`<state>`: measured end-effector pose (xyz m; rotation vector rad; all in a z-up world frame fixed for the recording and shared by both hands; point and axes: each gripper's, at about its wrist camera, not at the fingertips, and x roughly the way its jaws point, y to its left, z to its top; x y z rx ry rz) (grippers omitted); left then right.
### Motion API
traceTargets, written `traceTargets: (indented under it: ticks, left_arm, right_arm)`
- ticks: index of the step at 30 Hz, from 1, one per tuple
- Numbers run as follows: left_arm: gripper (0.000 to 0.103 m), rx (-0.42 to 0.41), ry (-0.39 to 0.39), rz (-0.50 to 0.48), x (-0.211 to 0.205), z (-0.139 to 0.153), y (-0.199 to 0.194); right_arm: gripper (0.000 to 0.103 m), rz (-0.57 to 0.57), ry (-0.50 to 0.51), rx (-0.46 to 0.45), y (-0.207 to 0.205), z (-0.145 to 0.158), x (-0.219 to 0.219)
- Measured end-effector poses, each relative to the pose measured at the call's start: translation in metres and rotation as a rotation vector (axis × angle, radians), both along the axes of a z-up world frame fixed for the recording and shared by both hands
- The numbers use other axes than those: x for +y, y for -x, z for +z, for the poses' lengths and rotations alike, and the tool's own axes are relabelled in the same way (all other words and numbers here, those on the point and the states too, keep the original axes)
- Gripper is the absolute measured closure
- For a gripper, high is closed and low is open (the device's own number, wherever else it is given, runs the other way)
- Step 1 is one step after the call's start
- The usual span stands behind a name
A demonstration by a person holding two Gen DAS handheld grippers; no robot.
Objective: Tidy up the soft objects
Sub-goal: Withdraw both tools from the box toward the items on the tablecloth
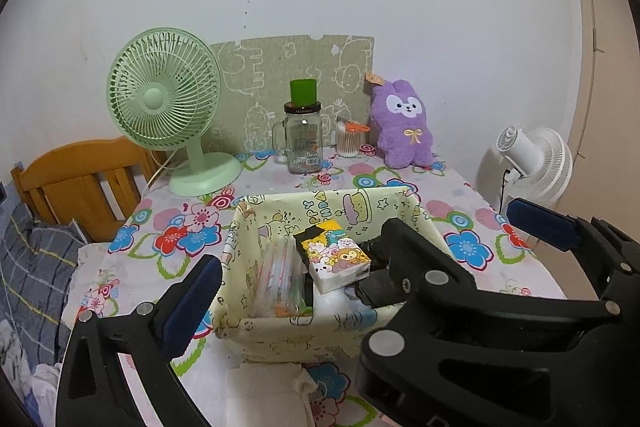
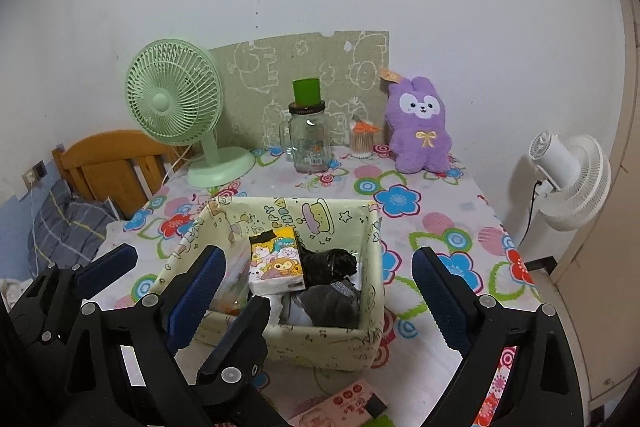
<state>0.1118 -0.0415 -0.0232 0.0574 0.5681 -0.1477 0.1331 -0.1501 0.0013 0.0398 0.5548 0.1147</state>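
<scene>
A fabric bin (image 1: 320, 335) is sitting on the flowered table (image 1: 476, 251), near its front edge. Lying inside it are a cartoon tissue pack (image 1: 334, 255), a clear pouch (image 1: 276, 275) at its left, and dark rolled cloth (image 2: 328, 263) to the right of the pack. A purple plush (image 1: 402, 125) is sitting upright at the back of the table against the wall — well apart from the bin, just beside a swab jar (image 1: 350, 139) and near a glass mug (image 1: 303, 139); a green fan (image 1: 168, 103) is standing at the back left.

The left gripper (image 1: 372, 251) is hovering over the bin's near side, spread wide and pinching nothing. The right gripper (image 2: 320, 291) is also hanging spread and empty, its fingers either side of the bin.
</scene>
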Motion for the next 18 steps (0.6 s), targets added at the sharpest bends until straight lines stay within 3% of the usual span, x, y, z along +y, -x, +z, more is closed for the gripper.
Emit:
traceTargets:
  ticks: [18]
  left_arm:
    - [0.0,-0.032,0.015,-0.015,-0.002,0.012,0.042]
  right_arm:
    - [0.006,-0.019,0.011,-0.022,0.047,0.014,-0.002]
